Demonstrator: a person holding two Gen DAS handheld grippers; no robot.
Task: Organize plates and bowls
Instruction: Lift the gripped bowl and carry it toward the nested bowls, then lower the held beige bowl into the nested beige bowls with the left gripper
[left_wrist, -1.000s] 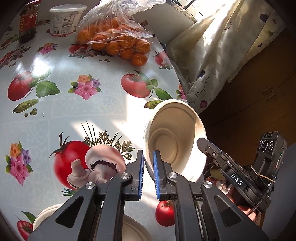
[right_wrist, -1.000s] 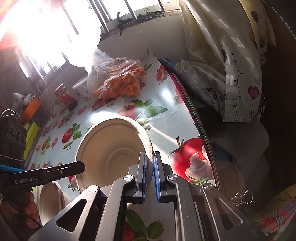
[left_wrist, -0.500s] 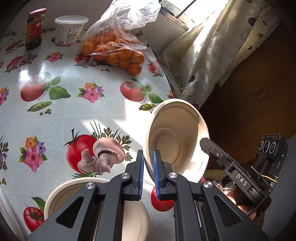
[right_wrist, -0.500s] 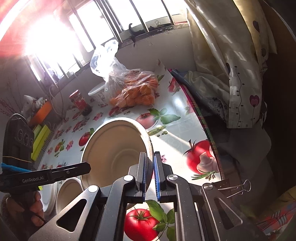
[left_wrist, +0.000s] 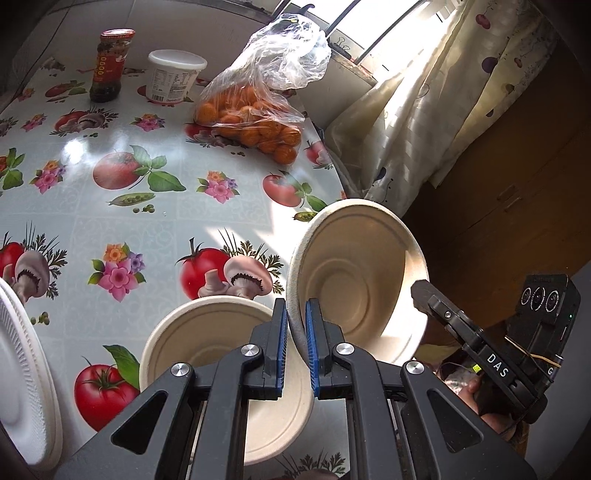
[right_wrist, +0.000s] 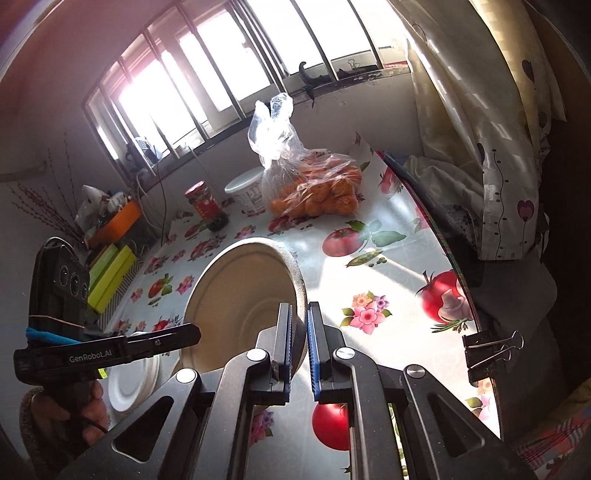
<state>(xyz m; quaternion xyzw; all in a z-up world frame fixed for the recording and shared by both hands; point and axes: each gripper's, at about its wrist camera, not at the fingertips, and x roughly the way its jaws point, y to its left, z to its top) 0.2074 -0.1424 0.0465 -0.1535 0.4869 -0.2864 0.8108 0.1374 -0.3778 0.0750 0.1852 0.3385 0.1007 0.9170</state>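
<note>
Pinching one tilted beige paper bowl by its rim from both sides, the left hand-held gripper and right hand-held gripper hold it above the bench. It could slip toward 6 o'clock if either lets go.

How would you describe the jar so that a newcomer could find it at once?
Look to the table's far edge, below the window. The jar stands upright left of the white tub. Unlike the tub, it is tall, dark, with a red lid and label.

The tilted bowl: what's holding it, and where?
The left gripper pinches the bowl by its rim on one side; the right gripper pinches the rim on the opposite side.
</note>
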